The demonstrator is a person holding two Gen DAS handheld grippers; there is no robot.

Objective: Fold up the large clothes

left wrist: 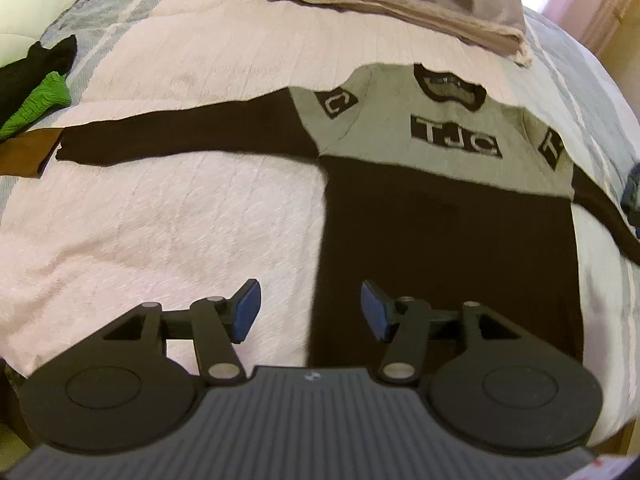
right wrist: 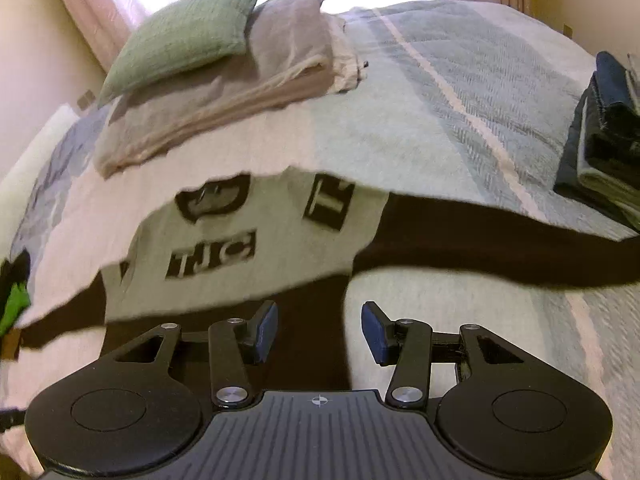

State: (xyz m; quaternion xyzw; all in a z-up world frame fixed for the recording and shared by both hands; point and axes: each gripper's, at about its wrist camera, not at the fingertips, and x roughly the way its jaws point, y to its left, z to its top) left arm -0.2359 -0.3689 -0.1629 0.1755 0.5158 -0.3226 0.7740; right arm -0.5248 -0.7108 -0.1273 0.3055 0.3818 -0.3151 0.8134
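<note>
Under my fingers is the bed (left wrist: 168, 216) with its pale quilt. Directly on it lie the black-and-grey sweater (left wrist: 440, 216) spread flat, folded beige blankets (right wrist: 224, 92), a dark folded pile (right wrist: 604, 136) — and green-black clothes (left wrist: 36, 88).

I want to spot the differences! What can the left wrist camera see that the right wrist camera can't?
Only the left wrist view shows the whole long left sleeve stretched out, its cuff beside a brown cloth, and the square C patch. Only the right wrist view shows the stack of dark folded clothes, the pink curtains and the whole green cushion. Both show the black and grey TJC sweater lying flat on the bed, the folded beige blanket, and an open, empty tool: the left tool and the right tool.
</note>
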